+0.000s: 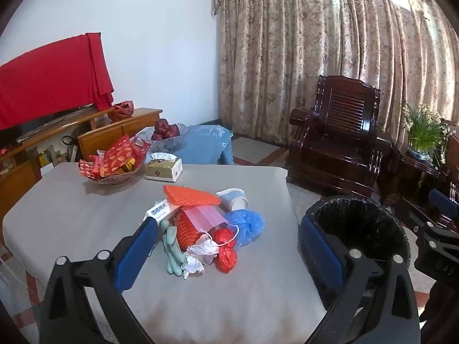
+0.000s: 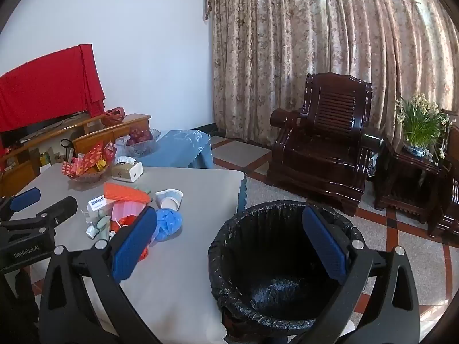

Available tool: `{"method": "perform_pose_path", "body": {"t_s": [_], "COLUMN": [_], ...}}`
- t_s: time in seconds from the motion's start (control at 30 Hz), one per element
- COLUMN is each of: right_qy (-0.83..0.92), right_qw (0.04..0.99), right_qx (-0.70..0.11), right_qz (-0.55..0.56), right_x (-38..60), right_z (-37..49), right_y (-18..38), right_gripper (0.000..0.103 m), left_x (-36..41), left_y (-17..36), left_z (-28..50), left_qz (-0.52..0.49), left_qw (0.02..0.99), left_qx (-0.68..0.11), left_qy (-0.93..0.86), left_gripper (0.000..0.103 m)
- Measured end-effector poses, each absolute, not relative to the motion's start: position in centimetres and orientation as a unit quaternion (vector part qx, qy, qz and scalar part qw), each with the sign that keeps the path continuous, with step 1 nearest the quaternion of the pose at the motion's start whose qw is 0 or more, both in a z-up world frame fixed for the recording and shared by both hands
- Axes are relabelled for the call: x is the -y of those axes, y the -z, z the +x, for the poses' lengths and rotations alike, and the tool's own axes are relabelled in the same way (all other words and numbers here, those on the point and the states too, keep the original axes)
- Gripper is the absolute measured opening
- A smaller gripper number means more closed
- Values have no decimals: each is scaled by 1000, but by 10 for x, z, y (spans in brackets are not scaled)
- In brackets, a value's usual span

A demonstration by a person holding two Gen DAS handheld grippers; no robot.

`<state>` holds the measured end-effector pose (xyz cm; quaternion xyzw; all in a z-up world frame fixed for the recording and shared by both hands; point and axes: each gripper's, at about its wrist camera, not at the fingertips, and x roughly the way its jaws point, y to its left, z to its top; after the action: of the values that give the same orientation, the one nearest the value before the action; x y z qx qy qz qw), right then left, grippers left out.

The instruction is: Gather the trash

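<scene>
- Black-lined bin (image 2: 275,261) looks empty; stands on floor just beside bench (image 1: 86,215)
- trash pile (image 1: 206,226) untouched mid-bench; nothing collected
- left tongs (image 1: 229,246) and right tongs (image 2: 229,246) wide apart, holding nothing
</scene>
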<state>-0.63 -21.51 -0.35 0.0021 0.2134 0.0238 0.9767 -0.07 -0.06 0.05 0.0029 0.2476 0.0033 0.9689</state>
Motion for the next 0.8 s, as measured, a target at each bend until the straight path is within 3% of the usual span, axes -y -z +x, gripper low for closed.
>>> {"method": "perform_pose_path", "body": {"t_s": [0.8], "right_qy": [-26], "right_qw": [975], "right_qx": [-223], "right_qz": [-1], "right_x": [212], "right_z": [2], "right_y": [10], "right_gripper": [98], "left_x": [-5], "left_y": [3], "left_z": [4], "left_qz": [-4], "left_qw": [967], "left_qx": [-253], "left_qy": [-4], "left_gripper": [97]}}
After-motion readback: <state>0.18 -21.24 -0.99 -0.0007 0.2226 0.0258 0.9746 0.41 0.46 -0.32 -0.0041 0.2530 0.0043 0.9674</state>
